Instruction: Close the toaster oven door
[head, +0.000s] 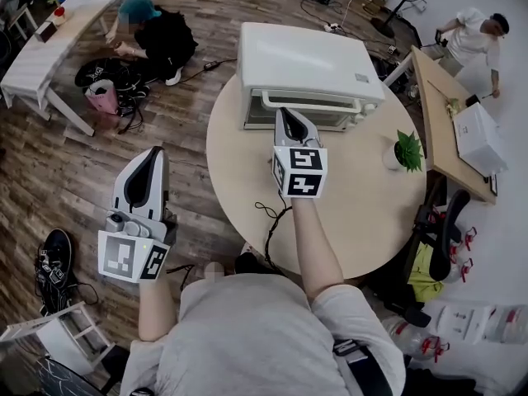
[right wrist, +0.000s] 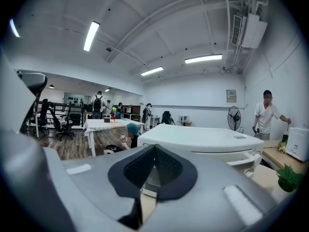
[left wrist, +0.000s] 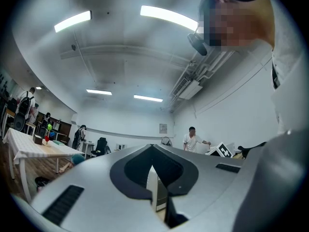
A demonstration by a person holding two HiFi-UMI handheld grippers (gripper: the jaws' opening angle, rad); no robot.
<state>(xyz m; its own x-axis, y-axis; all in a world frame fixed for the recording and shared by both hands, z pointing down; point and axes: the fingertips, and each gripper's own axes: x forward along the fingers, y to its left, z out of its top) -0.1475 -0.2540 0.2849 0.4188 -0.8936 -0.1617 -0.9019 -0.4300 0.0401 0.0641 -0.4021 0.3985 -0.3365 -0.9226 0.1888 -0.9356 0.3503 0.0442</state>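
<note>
right hand-held gripper [head: 288, 117], jaws shut and empty, at the toaster oven door [head: 340, 120]; an off-centre push could skid the toaster oven [head: 305, 60] across the worktop [head: 363, 213].

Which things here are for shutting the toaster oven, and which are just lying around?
For the job: white boxy toaster oven; right gripper, jaws together, by its door.
Lying about: small green potted plant; black cable on the round beige table.

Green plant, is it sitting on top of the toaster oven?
No, the green plant stands in its white pot on the round table, off to the side of the toaster oven.
</note>
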